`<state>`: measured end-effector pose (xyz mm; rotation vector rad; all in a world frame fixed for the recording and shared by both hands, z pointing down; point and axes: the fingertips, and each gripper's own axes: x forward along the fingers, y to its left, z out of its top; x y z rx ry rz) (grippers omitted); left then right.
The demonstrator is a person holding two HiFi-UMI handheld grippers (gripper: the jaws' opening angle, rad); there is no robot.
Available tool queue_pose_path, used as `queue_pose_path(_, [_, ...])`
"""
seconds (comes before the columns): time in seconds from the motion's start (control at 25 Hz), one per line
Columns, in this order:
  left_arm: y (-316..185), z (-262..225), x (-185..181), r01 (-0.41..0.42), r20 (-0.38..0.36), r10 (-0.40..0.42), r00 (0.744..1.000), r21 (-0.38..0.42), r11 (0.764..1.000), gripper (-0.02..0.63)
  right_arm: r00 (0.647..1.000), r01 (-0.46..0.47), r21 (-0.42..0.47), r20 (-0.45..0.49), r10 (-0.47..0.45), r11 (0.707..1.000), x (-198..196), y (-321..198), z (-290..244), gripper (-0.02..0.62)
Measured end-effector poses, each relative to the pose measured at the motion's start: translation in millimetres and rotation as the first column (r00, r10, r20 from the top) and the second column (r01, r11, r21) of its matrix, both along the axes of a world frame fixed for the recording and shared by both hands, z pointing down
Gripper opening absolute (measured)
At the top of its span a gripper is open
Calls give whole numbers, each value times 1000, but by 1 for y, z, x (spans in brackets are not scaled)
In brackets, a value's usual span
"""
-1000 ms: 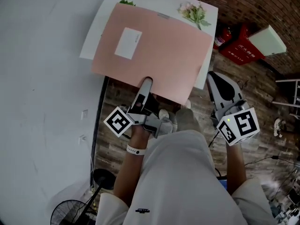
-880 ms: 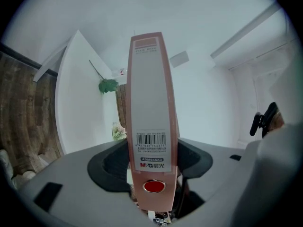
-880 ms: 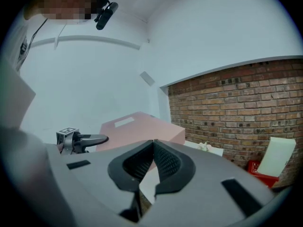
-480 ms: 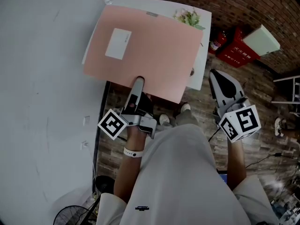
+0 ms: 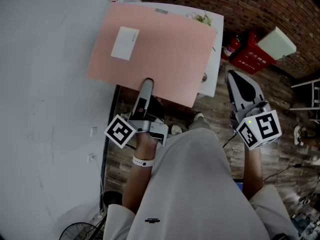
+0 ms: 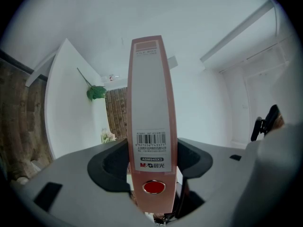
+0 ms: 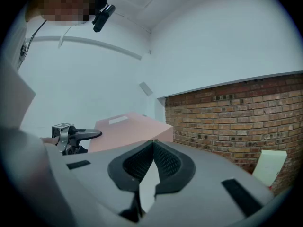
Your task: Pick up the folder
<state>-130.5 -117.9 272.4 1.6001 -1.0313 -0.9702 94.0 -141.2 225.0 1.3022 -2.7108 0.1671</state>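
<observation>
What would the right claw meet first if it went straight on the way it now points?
Likely the pink folder: its corner lies just past the tips of the shut right claw. Depth is unclear, so it might slip past to the brick wall.

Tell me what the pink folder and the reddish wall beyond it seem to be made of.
The stiff pink folder looks like matte coated cardboard, possibly plastic-covered: flat, even, no glare. The reddish-brown wall is rough brick, with pale mortar lines.
</observation>
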Motion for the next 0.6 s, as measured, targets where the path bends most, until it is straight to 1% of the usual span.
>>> queue_pose_path(0.16, [-1,-3,-1,-5,6,5,1000,7,1000,287,1000,-13,14,4,13,1000,0,-1,-3,8])
queue_pose_path(0.4, [0,-5,3,-15,-4,15,1000,9,1000,287,1000,-31,24,5,31,999,4,0,-4,8])
queue_pose_path(0.6, [2,-2,4,-15,-42,15,999,1,1000,287,999,-33,19,1,33,999,1,3,-4,8])
